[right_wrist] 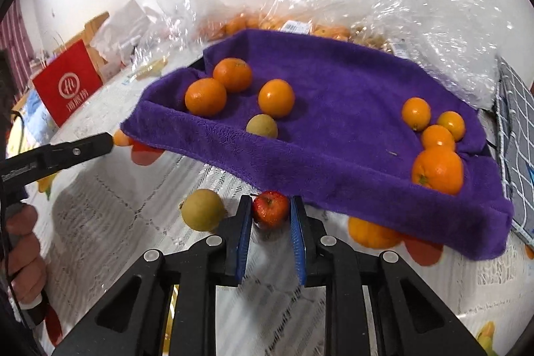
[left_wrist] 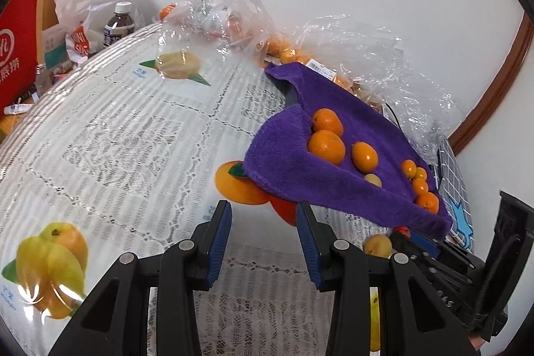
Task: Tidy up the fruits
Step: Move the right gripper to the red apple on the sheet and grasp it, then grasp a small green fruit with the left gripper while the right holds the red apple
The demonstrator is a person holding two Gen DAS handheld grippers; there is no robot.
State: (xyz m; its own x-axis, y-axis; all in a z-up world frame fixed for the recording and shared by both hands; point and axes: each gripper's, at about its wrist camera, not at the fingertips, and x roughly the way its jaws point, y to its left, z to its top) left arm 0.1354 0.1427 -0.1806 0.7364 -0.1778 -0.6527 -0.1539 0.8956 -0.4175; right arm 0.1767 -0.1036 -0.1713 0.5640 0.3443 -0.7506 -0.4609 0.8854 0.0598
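A tray covered by a purple towel [right_wrist: 333,135] holds several oranges [right_wrist: 276,98] at its left, smaller oranges [right_wrist: 437,169] at its right, and one yellow-green fruit [right_wrist: 262,126]. It also shows in the left wrist view [left_wrist: 283,169]. My right gripper [right_wrist: 270,206] is closed on a small red apple [right_wrist: 270,210] on the table just before the tray's front edge. A yellow-green fruit [right_wrist: 202,210] lies on the table to its left, also visible in the left wrist view [left_wrist: 377,245]. My left gripper [left_wrist: 263,212] is open and empty over the tablecloth, left of the tray.
The table has a lace cloth with printed fruit pictures [left_wrist: 53,259]. Clear plastic bags of oranges [left_wrist: 333,55] lie behind the tray. A red paper bag [right_wrist: 66,89], a bottle [left_wrist: 118,22] and boxes stand at the far left. A grey checked box [right_wrist: 514,122] sits right of the tray.
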